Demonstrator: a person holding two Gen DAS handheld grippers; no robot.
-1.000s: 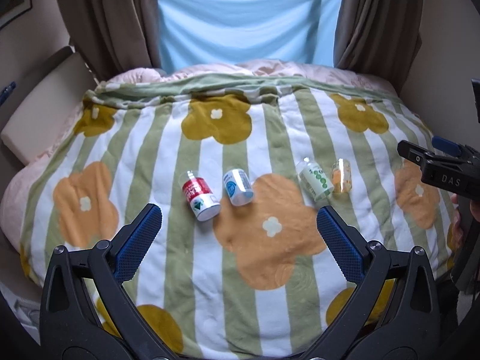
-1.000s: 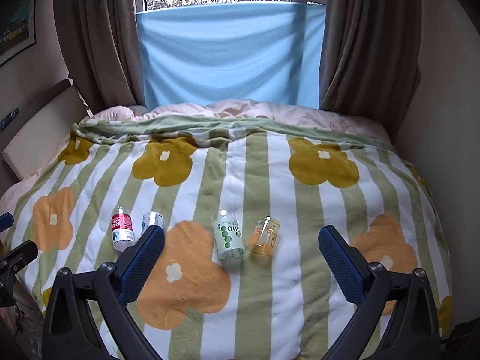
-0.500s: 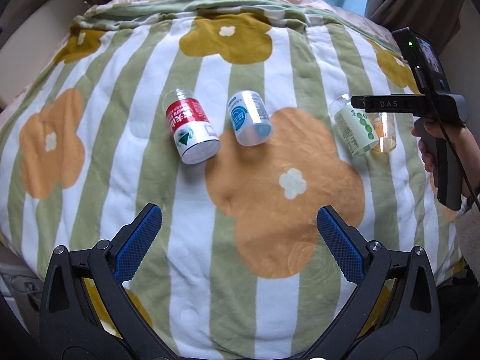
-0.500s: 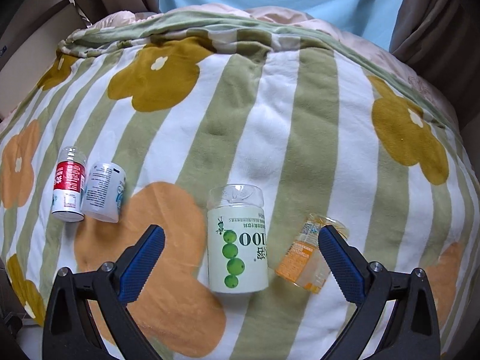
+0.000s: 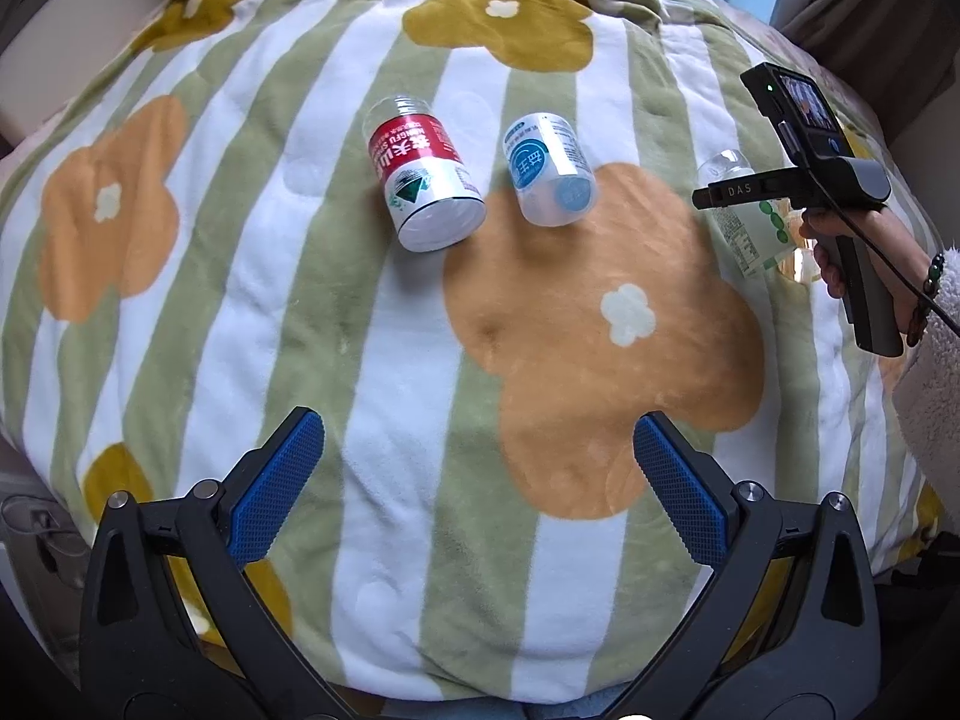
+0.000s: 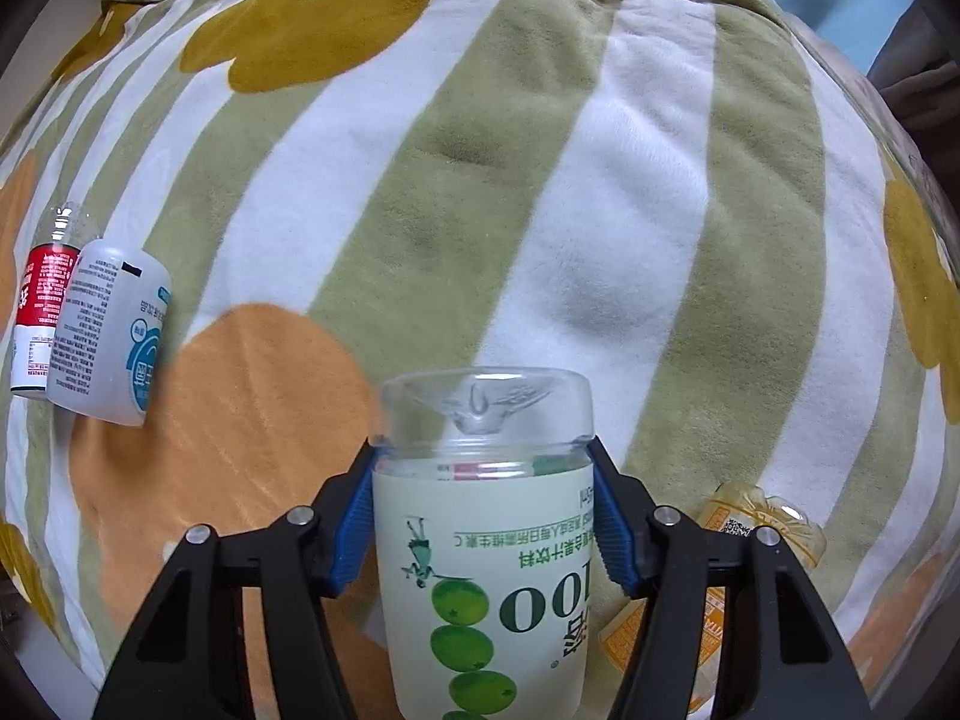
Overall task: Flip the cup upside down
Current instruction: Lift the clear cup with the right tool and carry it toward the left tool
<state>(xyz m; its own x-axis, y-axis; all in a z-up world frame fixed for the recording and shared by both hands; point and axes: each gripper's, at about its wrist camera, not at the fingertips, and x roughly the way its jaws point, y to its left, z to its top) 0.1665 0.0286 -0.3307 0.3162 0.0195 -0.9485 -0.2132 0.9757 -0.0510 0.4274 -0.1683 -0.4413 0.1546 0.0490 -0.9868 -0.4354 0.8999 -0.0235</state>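
Two blue pads (image 6: 354, 516) of your right gripper (image 6: 483, 510) press the sides of the green cup (image 6: 480, 546), jaws closed narrow on it just below its clear end. Your left gripper (image 5: 480, 480) hangs over the blanket (image 5: 372, 360) with jaws wide, holding nothing. Lying on the striped, flowered bed cover are a red cup (image 5: 423, 174), a blue cup (image 5: 549, 165) beside it, and an orange cup (image 6: 714, 576) just right of the green one

"DAS" on my right tongs (image 5: 729, 191) bar. "100" upside down on the green-label cup (image 6: 483, 570). "MINGFU" partly legible on red-label cup (image 5: 423, 177). Other print unreadable.
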